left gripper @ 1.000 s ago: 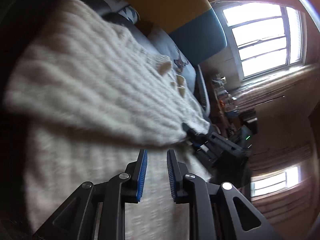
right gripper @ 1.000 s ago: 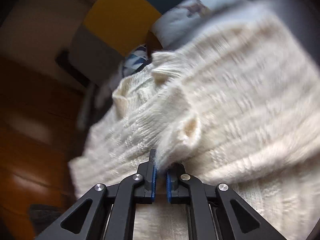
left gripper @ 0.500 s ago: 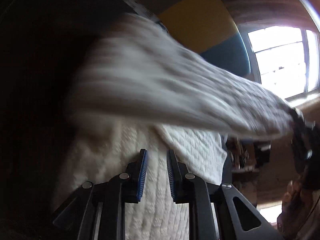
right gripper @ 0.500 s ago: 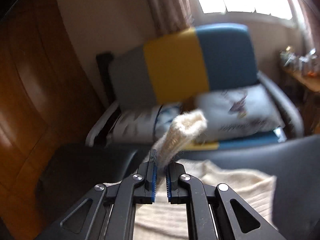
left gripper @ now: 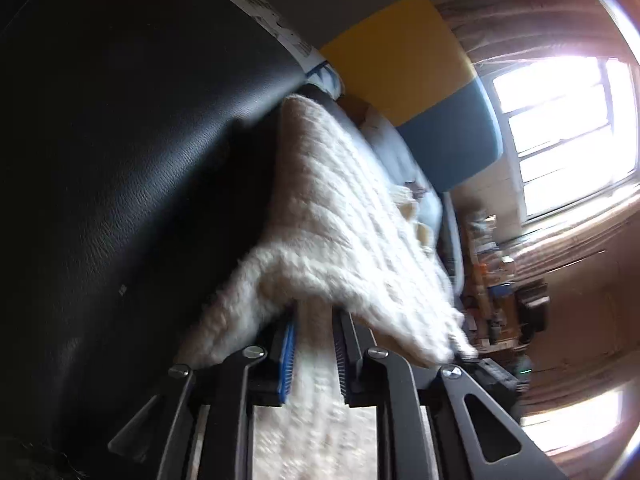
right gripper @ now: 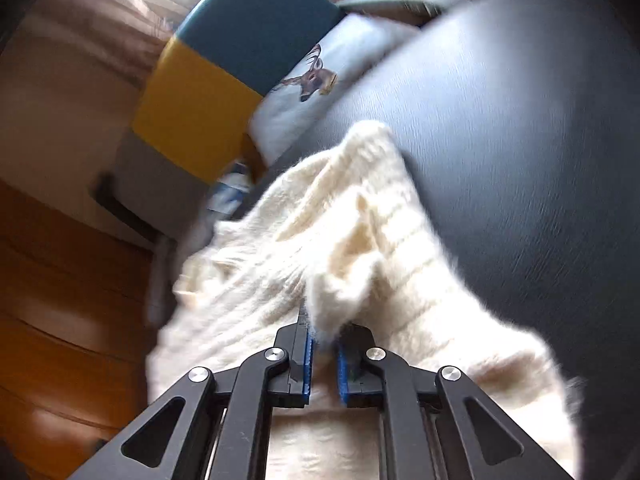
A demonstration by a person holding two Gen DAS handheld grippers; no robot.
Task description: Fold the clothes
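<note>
A cream knitted sweater [right gripper: 360, 248] lies spread over a black leather seat [left gripper: 120, 160], part of it folded over on itself. The right tongs [right gripper: 323, 356] are clenched on a tuft of the knit, which bunches up between the blue pads. The left tongs [left gripper: 314, 344] stand parted, with a fold of the sweater [left gripper: 340, 216] draped over their tips and knit lying between the fingers. Past the seat stands a chair with a grey, yellow and blue back [right gripper: 224, 92], holding a pale cushion with a deer print [right gripper: 316, 80]. A bright window [left gripper: 560, 128] shows in the left view.
</note>
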